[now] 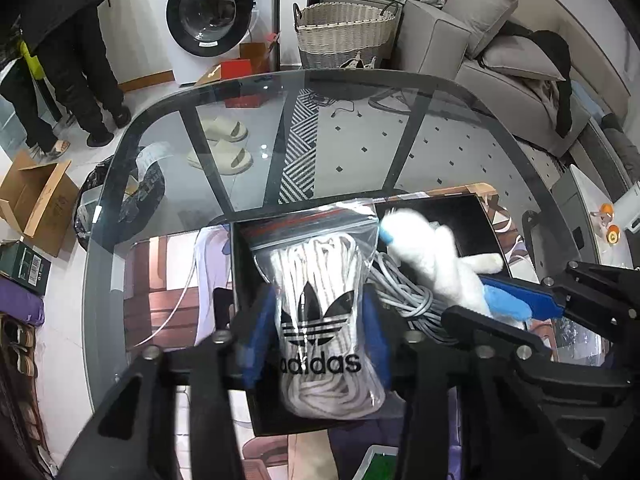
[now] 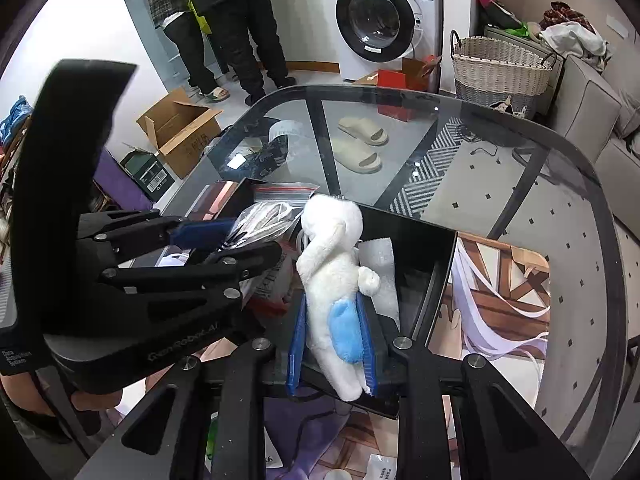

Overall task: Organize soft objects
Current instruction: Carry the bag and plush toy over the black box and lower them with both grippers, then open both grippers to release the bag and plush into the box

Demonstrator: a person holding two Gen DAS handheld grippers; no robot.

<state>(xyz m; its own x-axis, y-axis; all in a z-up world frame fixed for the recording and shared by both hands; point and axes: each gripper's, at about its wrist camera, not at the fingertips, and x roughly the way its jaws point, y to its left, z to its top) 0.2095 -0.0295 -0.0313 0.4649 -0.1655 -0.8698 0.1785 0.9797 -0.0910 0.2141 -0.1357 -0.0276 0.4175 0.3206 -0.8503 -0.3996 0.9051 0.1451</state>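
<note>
A clear zip bag of white laces [image 1: 324, 320] with a black adidas logo lies in the left half of a black box [image 1: 460, 220] on the glass table. My left gripper [image 1: 320, 296] straddles the bag, its blue pads beside it without squeezing it. From the right wrist view the same gripper [image 2: 252, 236] reaches in from the left over the bag [image 2: 264, 216]. My right gripper [image 2: 334, 320] is shut on a white plush toy [image 2: 332, 272] with a blue wing and holds it over the box [image 2: 420, 256]. The toy [image 1: 440, 260] hangs just right of the bag.
A coil of grey cable [image 1: 404, 296] lies in the box between bag and toy. The box sits on a printed mat [image 2: 500, 280] on the glass table [image 1: 360, 92]. Beyond are a wicker basket [image 1: 344, 32], a washing machine [image 1: 212, 16], a sofa [image 1: 500, 80] and two standing people [image 2: 224, 20].
</note>
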